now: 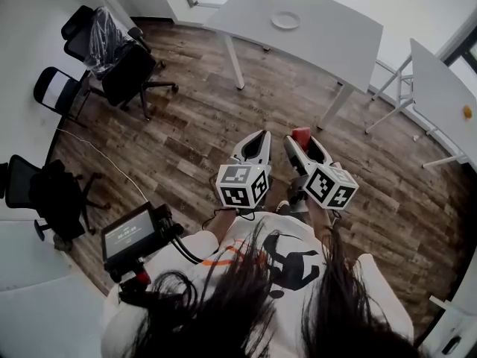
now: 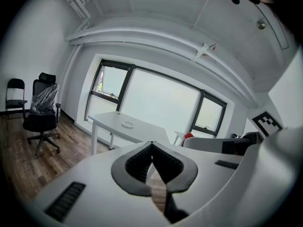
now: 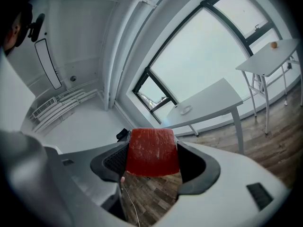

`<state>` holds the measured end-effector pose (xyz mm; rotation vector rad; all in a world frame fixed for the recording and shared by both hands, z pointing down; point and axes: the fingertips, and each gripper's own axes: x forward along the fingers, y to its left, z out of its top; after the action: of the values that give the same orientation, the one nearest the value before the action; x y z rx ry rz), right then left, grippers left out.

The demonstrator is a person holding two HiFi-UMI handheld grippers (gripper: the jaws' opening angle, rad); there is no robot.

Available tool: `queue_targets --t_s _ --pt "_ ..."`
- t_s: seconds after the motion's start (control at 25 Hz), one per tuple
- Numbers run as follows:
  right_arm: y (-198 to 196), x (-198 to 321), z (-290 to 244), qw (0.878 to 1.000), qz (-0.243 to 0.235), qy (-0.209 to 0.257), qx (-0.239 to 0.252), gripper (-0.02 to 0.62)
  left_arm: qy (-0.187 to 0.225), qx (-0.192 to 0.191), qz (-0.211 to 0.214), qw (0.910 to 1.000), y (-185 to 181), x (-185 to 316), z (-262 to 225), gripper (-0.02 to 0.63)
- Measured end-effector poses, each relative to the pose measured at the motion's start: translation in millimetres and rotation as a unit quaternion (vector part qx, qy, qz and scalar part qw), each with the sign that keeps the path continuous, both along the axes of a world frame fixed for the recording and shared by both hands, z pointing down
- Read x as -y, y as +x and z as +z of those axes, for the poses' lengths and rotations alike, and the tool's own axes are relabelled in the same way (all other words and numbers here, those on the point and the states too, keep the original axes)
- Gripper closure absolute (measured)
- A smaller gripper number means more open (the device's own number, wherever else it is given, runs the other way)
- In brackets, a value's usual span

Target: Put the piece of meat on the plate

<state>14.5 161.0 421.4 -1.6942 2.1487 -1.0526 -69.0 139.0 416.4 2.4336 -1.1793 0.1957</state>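
The piece of meat (image 3: pixel 152 152) is a flat red slab, and my right gripper (image 3: pixel 152 156) is shut on it, with its pads against both sides. From the head view the meat (image 1: pixel 301 134) shows as a red tip at the front of the right gripper (image 1: pixel 301 140), held over the wooden floor. My left gripper (image 1: pixel 260 137) is beside it, shut and empty, its jaws meeting at the tip (image 2: pixel 151 144). The small white plate (image 1: pixel 285 20) lies on the white table (image 1: pixel 328 39) far ahead, also visible as the plate (image 2: pixel 128 124) and the plate (image 3: pixel 185 109).
Black office chairs (image 1: pixel 123 69) stand at the left by the wall. A second white table (image 1: pixel 443 99) at the right carries a small orange object (image 1: pixel 467 112). A cable (image 1: pixel 104 162) runs across the wooden floor. A screen device (image 1: pixel 130 235) hangs near the person's body.
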Motion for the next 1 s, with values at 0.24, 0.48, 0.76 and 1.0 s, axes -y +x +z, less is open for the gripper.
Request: queue_targets --t_s 0.24,0.48,0.76,1.0 --pt "1.4 0.3 0.8 1.0 0.0 -0.004 -0.002 0.282 -0.002 0.001 0.0 1.0 0.7 0.4 0.0 0.601" --pt "10.6 -1.0 6.1 1.0 0.001 -0.008 -0.002 0.282 -0.005 0.006 -0.001 1.0 8.1 -0.3 5.0 0.601" --pt "25.3 2.5 10.0 1.0 -0.001 -0.012 0.0 0.282 -0.007 0.008 -0.001 0.9999 24.3 4.7 8.1 0.601" --pt "45.3 4.5 15.1 1.0 -0.005 -0.015 -0.001 0.282 -0.01 0.009 -0.001 0.9999 47.0 8.3 13.0 0.601"
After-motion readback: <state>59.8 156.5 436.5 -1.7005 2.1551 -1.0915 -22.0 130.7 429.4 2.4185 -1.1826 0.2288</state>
